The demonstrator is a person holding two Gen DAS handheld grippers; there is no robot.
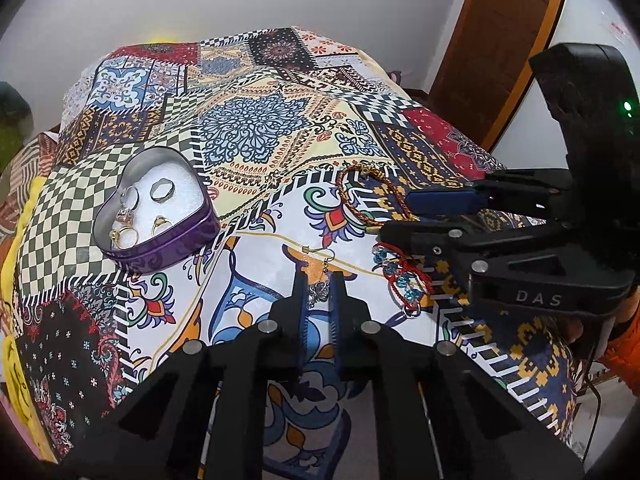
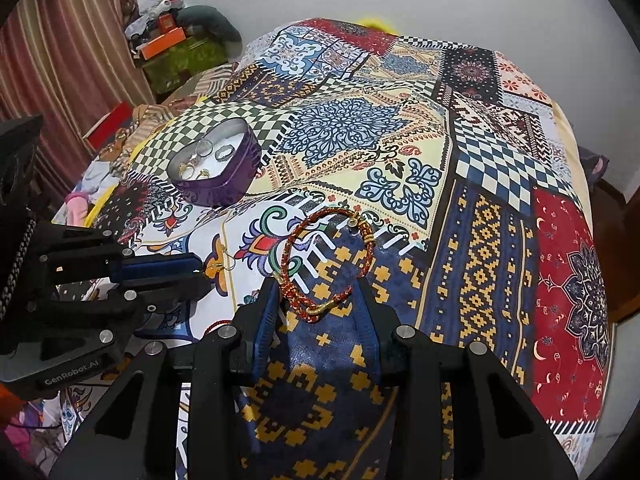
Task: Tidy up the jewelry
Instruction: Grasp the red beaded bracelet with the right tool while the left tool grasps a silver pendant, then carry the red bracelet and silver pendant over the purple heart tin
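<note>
Left wrist view: the left gripper (image 1: 319, 280) is seen with its jaws drawn narrow around a dangling silver earring (image 1: 320, 290), whose gold hook (image 1: 326, 254) stands just ahead of the fingertips; whether the pads actually pinch the ornament cannot be told for sure, though it sits squarely between them. Ahead and to the left of these jaws a purple heart-shaped tin (image 1: 158, 214) is set on the patterned bedspread (image 1: 256, 128), with several rings (image 1: 162, 191) laid on its white padding. Just to the right of the jaws a red cord bracelet with blue beads (image 1: 400, 280) is spread on the cloth, partly covered by the right gripper (image 1: 400, 216), which is seen from the side. Right wrist view: the right gripper (image 2: 318, 292) is shown with its jaws held wide, and a red-and-gold braided bracelet (image 2: 328, 256) lies on the bedspread (image 2: 500, 240) between and just beyond the fingertips, its near loop within the gap. The tin (image 2: 218, 168) is placed well ahead and to the left of these jaws, and the left gripper (image 2: 192, 270) enters from the left.
</note>
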